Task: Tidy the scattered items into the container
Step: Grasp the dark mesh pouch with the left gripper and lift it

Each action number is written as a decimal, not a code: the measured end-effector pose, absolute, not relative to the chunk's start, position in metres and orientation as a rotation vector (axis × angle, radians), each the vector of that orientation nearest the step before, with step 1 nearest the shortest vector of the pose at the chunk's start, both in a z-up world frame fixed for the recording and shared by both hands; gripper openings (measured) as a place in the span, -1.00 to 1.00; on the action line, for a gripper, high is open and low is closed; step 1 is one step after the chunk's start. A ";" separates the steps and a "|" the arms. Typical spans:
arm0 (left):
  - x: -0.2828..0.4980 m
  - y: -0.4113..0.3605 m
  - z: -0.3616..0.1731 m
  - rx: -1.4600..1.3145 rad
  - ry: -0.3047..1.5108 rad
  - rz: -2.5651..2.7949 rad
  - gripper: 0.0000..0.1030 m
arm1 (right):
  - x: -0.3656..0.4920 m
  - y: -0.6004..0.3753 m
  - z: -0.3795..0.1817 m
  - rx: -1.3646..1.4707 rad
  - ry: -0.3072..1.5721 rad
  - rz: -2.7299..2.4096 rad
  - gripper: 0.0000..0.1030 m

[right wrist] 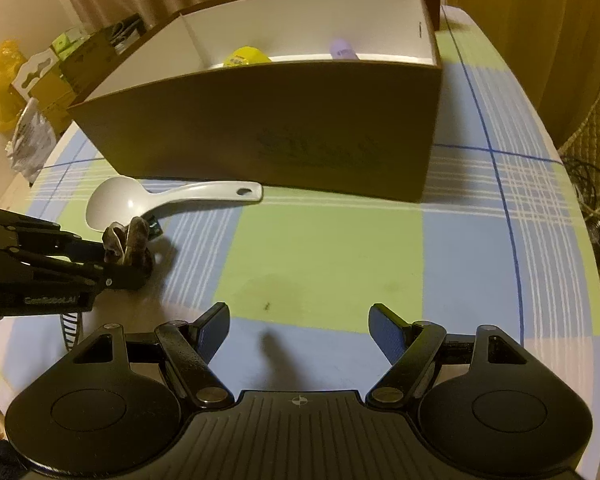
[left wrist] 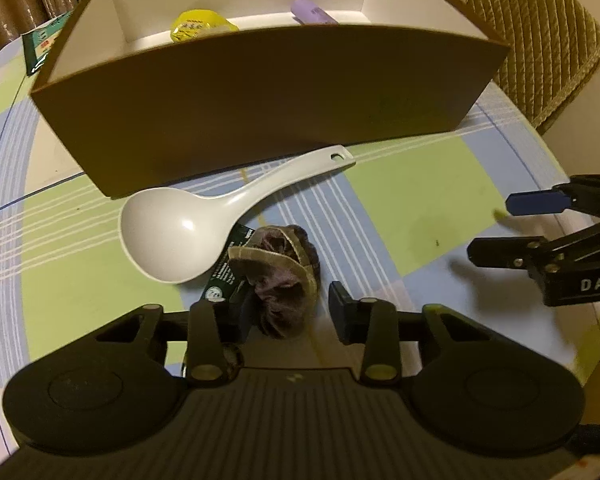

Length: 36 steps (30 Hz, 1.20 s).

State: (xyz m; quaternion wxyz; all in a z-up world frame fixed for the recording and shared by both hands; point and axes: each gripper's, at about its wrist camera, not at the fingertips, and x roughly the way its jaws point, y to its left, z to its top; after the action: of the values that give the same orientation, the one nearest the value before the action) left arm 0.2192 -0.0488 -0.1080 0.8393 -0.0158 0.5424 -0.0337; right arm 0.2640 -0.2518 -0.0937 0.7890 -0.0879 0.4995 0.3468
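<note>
A brown cardboard box [left wrist: 260, 92] with a white inside stands at the back of the table; it also shows in the right wrist view [right wrist: 284, 120]. Inside lie a yellow packet [left wrist: 196, 24] and a lilac tube [left wrist: 312, 12]. A white ladle [left wrist: 204, 212] lies in front of the box. A brown-purple scrunchie with a dark label [left wrist: 278, 276] sits between the fingers of my left gripper [left wrist: 290, 312], whose jaws stand apart around it. My right gripper [right wrist: 300, 332] is open and empty over the cloth; it shows at the right edge of the left wrist view [left wrist: 496, 228].
A checked green, blue and white tablecloth [right wrist: 328, 248] covers the table. A green packet [left wrist: 44, 44] lies left of the box. Cartons and bags [right wrist: 40, 80] stand beyond the table's left. A woven chair back [left wrist: 540, 40] is at the right.
</note>
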 end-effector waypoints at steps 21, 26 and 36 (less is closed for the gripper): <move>0.181 -0.017 -0.056 -0.062 0.998 0.000 -0.79 | 0.249 -0.219 -0.092 -0.377 0.879 1.021 0.43; 0.164 0.014 -0.042 -0.114 0.968 0.107 -0.79 | 0.245 -0.187 -0.098 -0.523 0.747 1.167 -0.03; 0.137 0.068 -0.043 -0.181 0.973 0.274 -0.79 | 0.244 -0.124 -0.122 -0.796 0.526 1.278 -0.28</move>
State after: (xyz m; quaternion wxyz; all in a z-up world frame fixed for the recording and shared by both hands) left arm 0.1371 0.0678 -0.0427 0.8711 -0.0865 0.4654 0.1311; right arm 0.2443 -0.1238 -0.1222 0.6985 -0.3570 0.2361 0.5734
